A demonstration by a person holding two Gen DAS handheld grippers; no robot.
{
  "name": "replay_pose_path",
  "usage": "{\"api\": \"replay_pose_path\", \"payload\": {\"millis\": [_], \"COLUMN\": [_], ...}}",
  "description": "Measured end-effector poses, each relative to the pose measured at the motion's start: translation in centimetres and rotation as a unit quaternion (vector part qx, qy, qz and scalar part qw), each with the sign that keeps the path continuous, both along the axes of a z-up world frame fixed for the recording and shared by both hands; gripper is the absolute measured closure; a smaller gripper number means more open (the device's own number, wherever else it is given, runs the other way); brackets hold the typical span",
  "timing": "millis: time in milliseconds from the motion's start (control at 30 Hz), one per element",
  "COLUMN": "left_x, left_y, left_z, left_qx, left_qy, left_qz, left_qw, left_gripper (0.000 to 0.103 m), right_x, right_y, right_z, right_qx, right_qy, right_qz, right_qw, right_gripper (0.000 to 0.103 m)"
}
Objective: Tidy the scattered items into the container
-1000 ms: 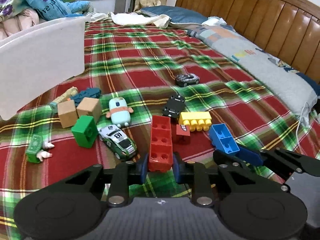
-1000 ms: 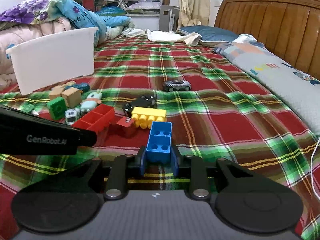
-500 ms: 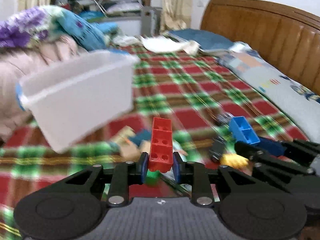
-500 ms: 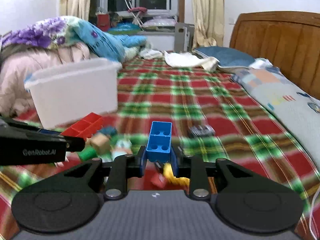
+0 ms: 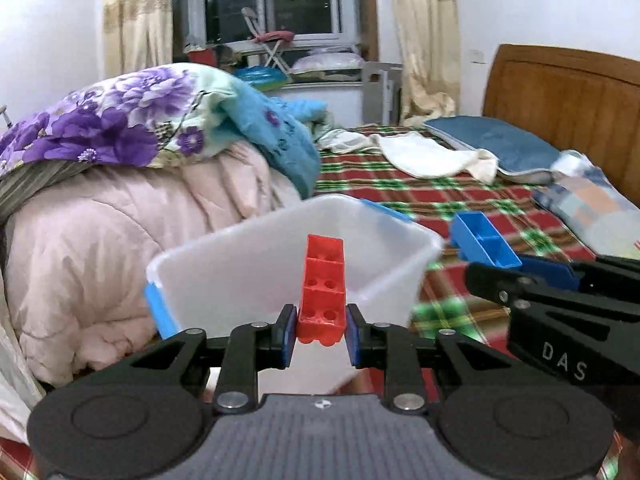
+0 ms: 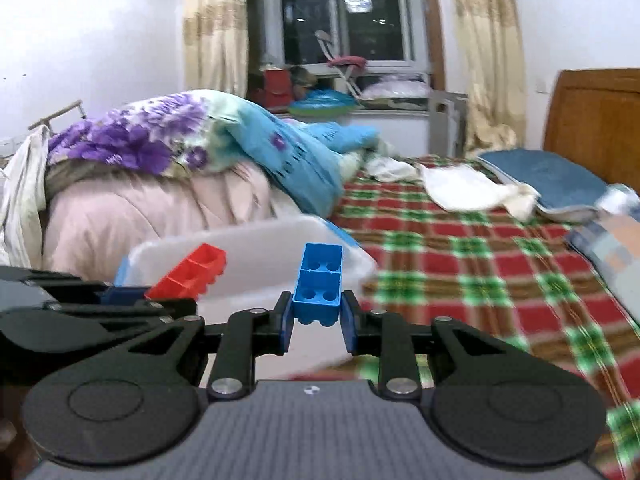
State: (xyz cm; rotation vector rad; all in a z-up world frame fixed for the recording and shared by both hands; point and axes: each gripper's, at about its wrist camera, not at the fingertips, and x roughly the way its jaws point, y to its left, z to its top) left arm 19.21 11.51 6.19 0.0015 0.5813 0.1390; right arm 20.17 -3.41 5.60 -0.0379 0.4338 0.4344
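Note:
My left gripper (image 5: 320, 330) is shut on a long red brick (image 5: 323, 288) and holds it in the air at the near edge of the white plastic container (image 5: 240, 256). My right gripper (image 6: 318, 322) is shut on a blue brick (image 6: 320, 280) and holds it up beside the container (image 6: 256, 258), to its right. The blue brick also shows in the left wrist view (image 5: 484, 246), and the red brick in the right wrist view (image 6: 190, 274). The other scattered toys are out of view below.
The container sits on a red and green plaid bedspread (image 6: 460, 256). A pink quilt (image 5: 100, 248) with a purple floral blanket (image 5: 120, 128) lies behind and left of it. Pillows (image 5: 496, 144) and a wooden headboard (image 5: 568, 96) are at the right.
Both grippers have risen and swung left from the toy pile to the container, each carrying its brick. The container now fills the middle of both views.

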Motion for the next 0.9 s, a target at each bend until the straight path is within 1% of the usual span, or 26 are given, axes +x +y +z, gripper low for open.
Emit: {"api": "replay_pose_path", "payload": {"millis": [133, 200, 267, 400, 433, 467, 500, 533, 567, 600, 667, 700, 767, 800, 833, 867, 900], "left_x": [2.4, 3.9, 5.1, 6.9, 7.1, 7.3, 7.4, 7.5, 7.5, 7.4, 6.7, 5.9, 4.3, 3.3, 2.1, 1.1, 0.4], "left_y": [2.1, 3.3, 4.4, 5.6, 5.9, 6.0, 6.1, 6.1, 5.9, 5.6, 4.9, 4.3, 3.0, 2.2, 1.3, 0.7, 0.3], "left_z": [-0.3, -0.7, -1.4, -3.0, -3.3, -3.6, -3.9, -4.2, -4.3, -4.4, -4.1, -3.7, -2.9, -2.4, -2.0, -1.6, -1.4], "left_qx": [-0.004, -0.014, -0.024, -0.03, -0.037, -0.043, -0.041, -0.032, -0.023, -0.01, 0.007, 0.014, 0.033, 0.046, 0.056, 0.053, 0.037], "left_qy": [0.006, 0.013, 0.023, 0.046, 0.052, 0.06, 0.068, 0.077, 0.084, 0.091, 0.092, 0.09, 0.071, 0.059, 0.044, 0.036, 0.031], "left_qz": [0.017, 0.03, 0.038, 0.051, 0.052, 0.052, 0.058, 0.066, 0.071, 0.071, 0.066, 0.062, 0.045, 0.041, 0.031, 0.011, -0.007], "left_qw": [0.9998, 0.9994, 0.9987, 0.9972, 0.9966, 0.9959, 0.9952, 0.9943, 0.9936, 0.9933, 0.9935, 0.994, 0.9959, 0.9963, 0.997, 0.9979, 0.9988], "left_gripper": [0.074, 0.074, 0.074, 0.074, 0.073, 0.073, 0.068, 0.06, 0.058, 0.054, 0.048, 0.042, 0.039, 0.038, 0.033, 0.029, 0.026], "right_x": [2.5, 4.0, 5.3, 7.2, 7.6, 7.8, 7.9, 8.0, 8.0, 7.8, 7.2, 6.9, 5.7, 5.1, 4.3, 3.5, 2.8], "right_y": [3.0, 4.4, 5.4, 6.7, 6.9, 7.0, 7.1, 7.0, 7.0, 6.8, 5.9, 5.3, 3.8, 3.1, 2.3, 1.4, 0.6], "right_z": [0.5, 0.5, 0.1, -0.8, -1.1, -1.4, -1.7, -1.9, -2.0, -2.1, -2.1, -2.1, -1.9, -1.7, -1.6, -1.5, -1.4], "right_qx": [-0.007, -0.016, -0.025, -0.044, -0.046, -0.047, -0.049, -0.053, -0.056, -0.057, -0.047, -0.04, -0.024, -0.02, -0.015, -0.01, -0.005], "right_qy": [0.0, 0.006, 0.017, 0.041, 0.047, 0.053, 0.057, 0.059, 0.057, 0.054, 0.046, 0.044, 0.04, 0.038, 0.034, 0.029, 0.025], "right_qz": [0.024, 0.031, 0.038, 0.047, 0.048, 0.047, 0.045, 0.043, 0.041, 0.038, 0.03, 0.028, 0.024, 0.02, 0.013, 0.006, 0.001], "right_qw": [1.0, 0.999, 0.999, 0.997, 0.997, 0.996, 0.996, 0.996, 0.996, 0.996, 0.997, 0.998, 0.999, 0.999, 0.999, 0.999, 1.0], "right_gripper": [0.075, 0.075, 0.075, 0.075, 0.073, 0.068, 0.065, 0.061, 0.056, 0.052, 0.034, 0.03, 0.023, 0.022, 0.019, 0.016, 0.015]}}
